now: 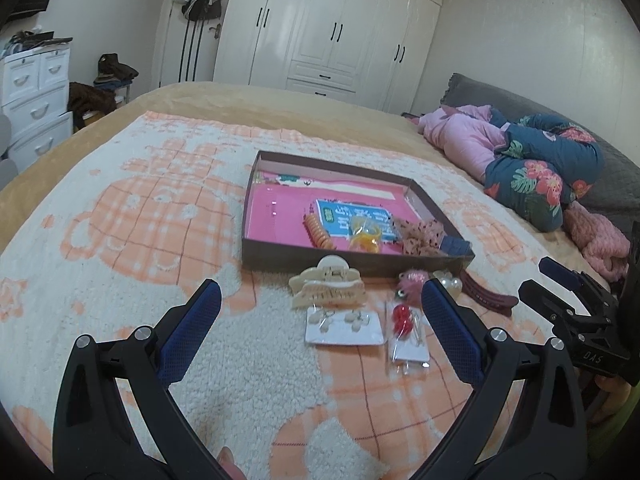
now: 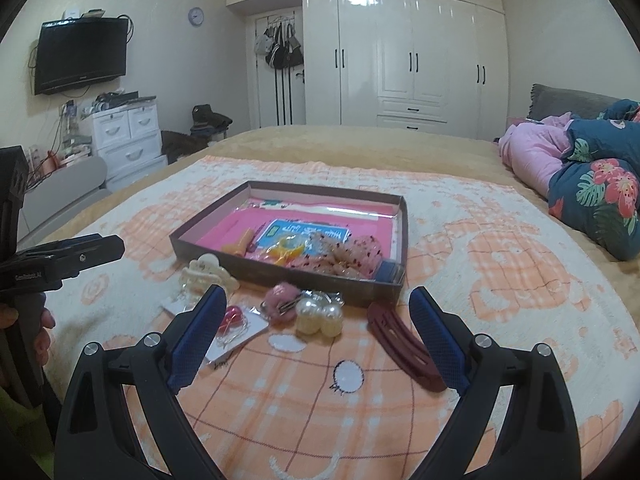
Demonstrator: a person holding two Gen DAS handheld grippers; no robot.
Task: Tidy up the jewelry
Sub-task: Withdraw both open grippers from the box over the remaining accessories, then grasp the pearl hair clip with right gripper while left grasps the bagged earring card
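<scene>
A shallow brown box [image 1: 352, 262] with a pink floor lies on the bed blanket; it also shows in the right wrist view [image 2: 280, 276]. Inside lie an orange spiral tie [image 1: 318, 232], a yellow bagged item [image 1: 364, 236] and a dotted pink scrunchie [image 1: 416, 236]. In front of the box lie a cream claw clip [image 1: 328, 286], an earring card [image 1: 344, 324], a red-bead packet [image 1: 404, 332], a pink fuzzy clip [image 2: 282, 300], a pearl piece [image 2: 320, 316] and a maroon barrette [image 2: 404, 344]. My left gripper [image 1: 320, 312] is open above the cards. My right gripper [image 2: 318, 320] is open above the pearls.
The right gripper shows at the right edge of the left wrist view [image 1: 580, 308]; the left gripper shows at the left edge of the right wrist view [image 2: 60, 260]. Folded quilts [image 1: 532, 168] lie at the right. A white wardrobe [image 2: 412, 60] stands beyond the bed.
</scene>
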